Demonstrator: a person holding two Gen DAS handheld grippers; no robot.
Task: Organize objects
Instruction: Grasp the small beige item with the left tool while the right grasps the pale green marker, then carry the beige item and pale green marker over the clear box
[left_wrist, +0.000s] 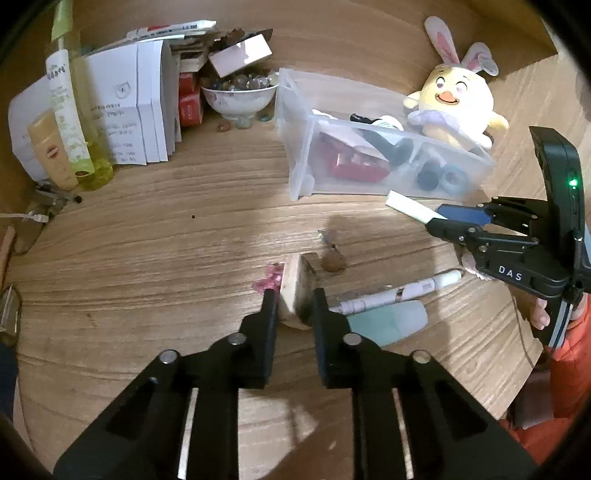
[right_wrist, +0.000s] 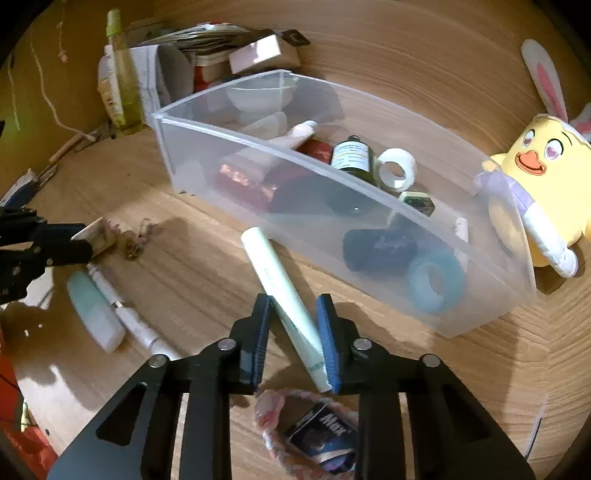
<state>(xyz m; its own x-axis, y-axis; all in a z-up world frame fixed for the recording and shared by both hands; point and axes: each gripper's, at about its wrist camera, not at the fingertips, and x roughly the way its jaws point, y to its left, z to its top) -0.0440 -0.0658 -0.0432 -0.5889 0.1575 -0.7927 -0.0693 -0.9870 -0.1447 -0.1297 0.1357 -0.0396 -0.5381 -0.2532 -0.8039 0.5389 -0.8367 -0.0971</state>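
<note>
My left gripper (left_wrist: 293, 293) is shut on a small wooden block (left_wrist: 297, 295) with a pink trinket (left_wrist: 269, 280) at its side, just above the wooden table. My right gripper (right_wrist: 295, 302) is shut on a pale green tube (right_wrist: 284, 295), held near the front wall of the clear plastic bin (right_wrist: 369, 206). The bin (left_wrist: 306, 155) holds a dark bottle (right_wrist: 351, 155), tape rolls (right_wrist: 397, 168), a blue roll (right_wrist: 436, 284) and red items. The right gripper (left_wrist: 439, 218) with the tube (left_wrist: 410, 206) shows in the left view; the left gripper (right_wrist: 85, 240) shows in the right view.
A white pen (left_wrist: 399, 293) and a mint case (left_wrist: 388, 321) lie right of the block, a brown bead (left_wrist: 333, 263) beyond it. A yellow plush chick (left_wrist: 454, 107) sits behind the bin. Boxes (left_wrist: 125, 110), bottles (left_wrist: 62, 110) and a bowl of marbles (left_wrist: 240, 96) crowd the back left. A small woven basket (right_wrist: 306, 432) lies below my right gripper.
</note>
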